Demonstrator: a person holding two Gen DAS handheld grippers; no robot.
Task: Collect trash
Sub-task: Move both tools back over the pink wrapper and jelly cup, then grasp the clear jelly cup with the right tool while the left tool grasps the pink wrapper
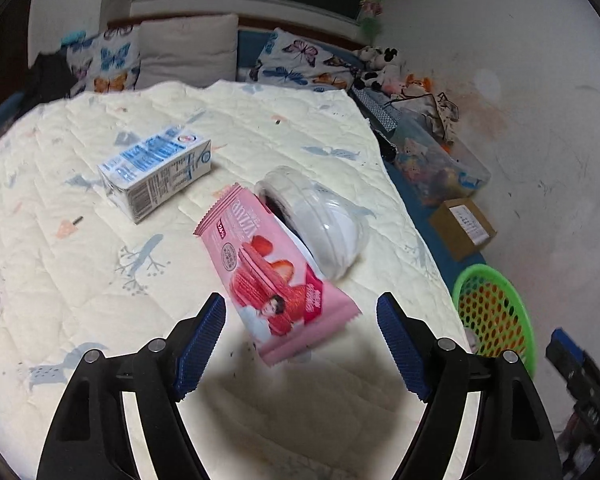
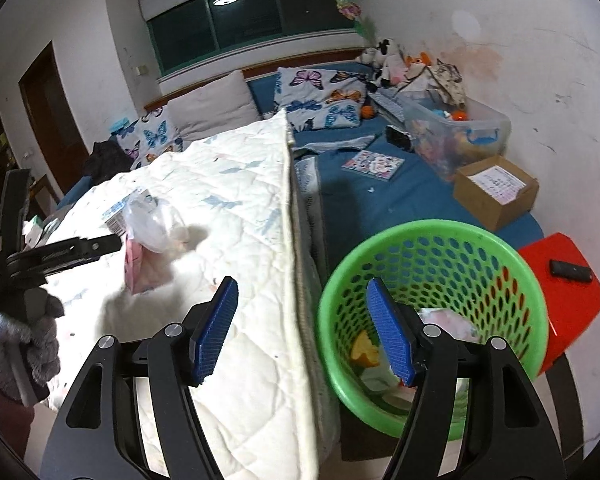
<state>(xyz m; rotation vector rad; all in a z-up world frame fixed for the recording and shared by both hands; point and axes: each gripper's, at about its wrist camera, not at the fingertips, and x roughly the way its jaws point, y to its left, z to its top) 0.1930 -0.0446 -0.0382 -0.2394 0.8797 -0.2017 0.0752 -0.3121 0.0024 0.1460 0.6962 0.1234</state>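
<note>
A pink snack wrapper (image 1: pixel 276 280) lies on the white quilt (image 1: pixel 80 260), its near end between the tips of my open left gripper (image 1: pixel 300 320), untouched by the pads. A clear plastic cup (image 1: pixel 320 220) lies on its side just beyond the wrapper. A blue-and-white milk carton (image 1: pixel 156 168) lies further left. In the right wrist view my right gripper (image 2: pixel 300 312) stands open and empty over the quilt's edge (image 2: pixel 296 280), beside the green mesh basket (image 2: pixel 432 320), which holds some trash (image 2: pixel 366 354). The left gripper (image 2: pixel 60 256), held by a gloved hand (image 2: pixel 28 344), shows at far left near the wrapper (image 2: pixel 138 268) and cup (image 2: pixel 152 220).
A blue mattress (image 2: pixel 380 200) carries a cardboard box (image 2: pixel 496 190), a clear toy bin (image 2: pixel 456 136), a booklet (image 2: pixel 374 164) and butterfly pillows (image 2: pixel 320 100). A red stool (image 2: pixel 560 292) with a black phone (image 2: pixel 571 270) stands right of the basket. A white wall (image 2: pixel 540 60) is behind.
</note>
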